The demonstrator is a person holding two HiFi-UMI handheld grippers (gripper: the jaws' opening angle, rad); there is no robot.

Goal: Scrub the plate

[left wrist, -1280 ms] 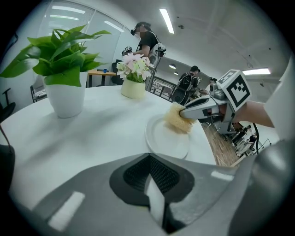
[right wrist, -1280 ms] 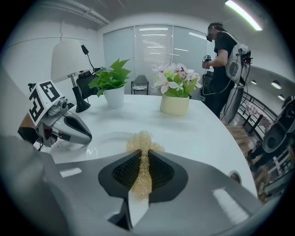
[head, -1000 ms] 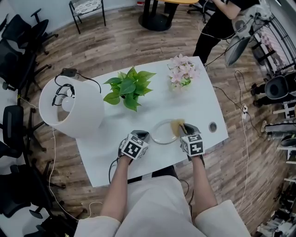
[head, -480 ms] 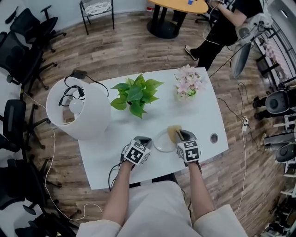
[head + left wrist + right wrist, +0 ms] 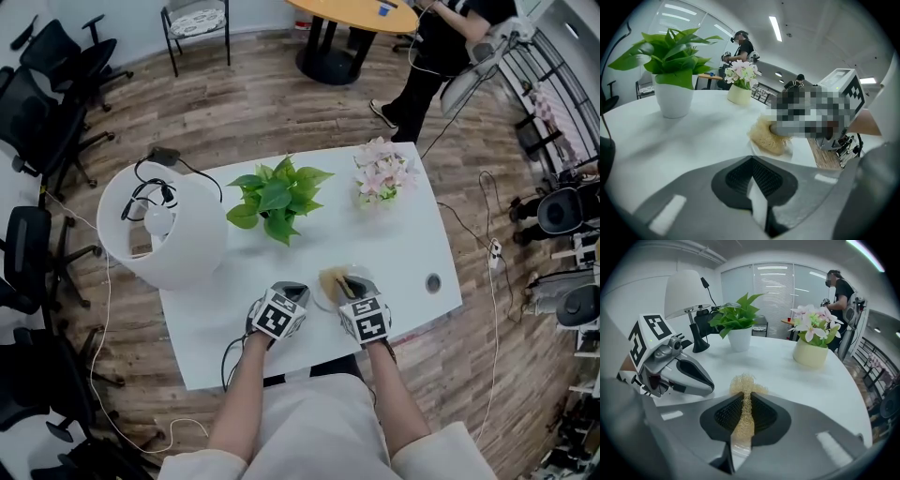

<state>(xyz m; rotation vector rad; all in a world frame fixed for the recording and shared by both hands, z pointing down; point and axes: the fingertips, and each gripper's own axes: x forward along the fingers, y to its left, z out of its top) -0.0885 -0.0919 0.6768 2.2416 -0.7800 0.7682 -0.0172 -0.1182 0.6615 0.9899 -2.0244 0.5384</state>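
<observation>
A clear glass plate [image 5: 324,299] lies near the front edge of the white table [image 5: 394,244]. My right gripper [image 5: 344,287] is shut on a yellow fibrous scrubber [image 5: 331,279] and presses it on the plate's left half. In the right gripper view the scrubber [image 5: 743,383] sticks out in front of the closed jaws [image 5: 743,413]. My left gripper [image 5: 293,293] rests shut and empty on the table just left of the plate. In the left gripper view the scrubber [image 5: 766,138] and the plate's rim [image 5: 790,151] lie ahead to the right.
A green potted plant [image 5: 275,202] and a pot of pink flowers [image 5: 382,173] stand at the table's back. A white lamp [image 5: 159,230] with a cable occupies the left end. A cable hole [image 5: 432,280] is right of the plate. A person [image 5: 441,37] stands beyond.
My right gripper has dragged the scrubber from the plate's right side to its left side, closer to the left gripper. The left gripper has stayed put.
</observation>
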